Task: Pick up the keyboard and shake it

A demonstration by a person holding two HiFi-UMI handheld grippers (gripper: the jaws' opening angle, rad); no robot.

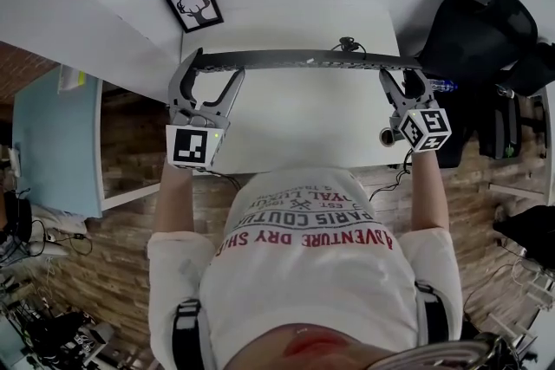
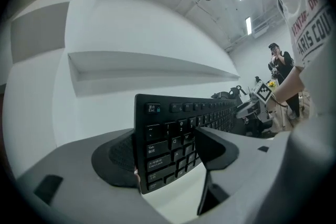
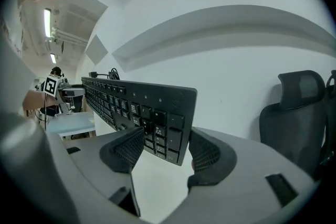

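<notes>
I hold a long black keyboard [image 1: 303,59] off the white table [image 1: 295,130], turned on edge so the head view sees its thin side. My left gripper [image 1: 212,67] is shut on its left end, and my right gripper [image 1: 403,75] is shut on its right end. In the left gripper view the keyboard [image 2: 173,134] stands between the padded jaws of the left gripper [image 2: 168,157], Esc key uppermost. In the right gripper view the number-pad end of the keyboard [image 3: 152,113] is clamped by the right gripper [image 3: 165,149].
A framed deer picture [image 1: 193,6] lies at the table's far left corner. A black office chair [image 1: 481,35] stands to the right, and the keyboard's cable [image 1: 349,43] loops at the far edge. A person [image 2: 281,63] stands in the background.
</notes>
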